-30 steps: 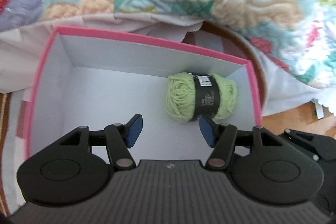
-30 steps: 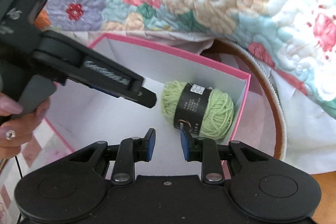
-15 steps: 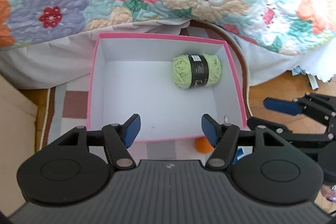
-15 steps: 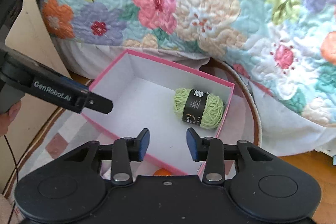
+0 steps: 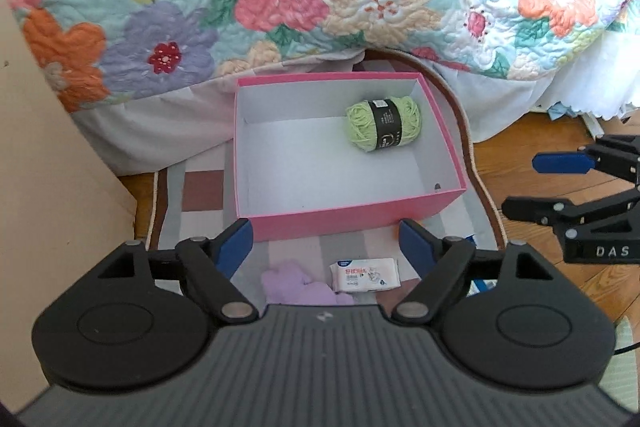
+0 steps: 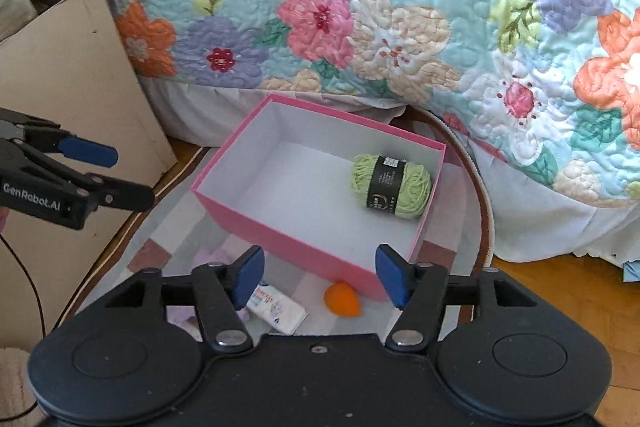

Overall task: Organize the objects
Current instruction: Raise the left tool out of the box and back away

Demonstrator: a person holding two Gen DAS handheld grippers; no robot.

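Green yarn ball seen lying inside pink box, near far right corner. Left gripper held above rug, jaws just opened wider, nothing between. Right gripper likewise just spread, empty. Tissue pack, orange item, purple item left on rug before box.

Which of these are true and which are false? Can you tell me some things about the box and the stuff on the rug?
1. The green yarn ball lies inside the pink box. True.
2. The orange thing is in the box too. False: it sits on the rug, outside the box.
3. The left gripper holds the tissue pack. False: its jaws are open and empty.
4. The right gripper holds nothing. True.
5. The purple cloth lies beside the tissue pack. True.
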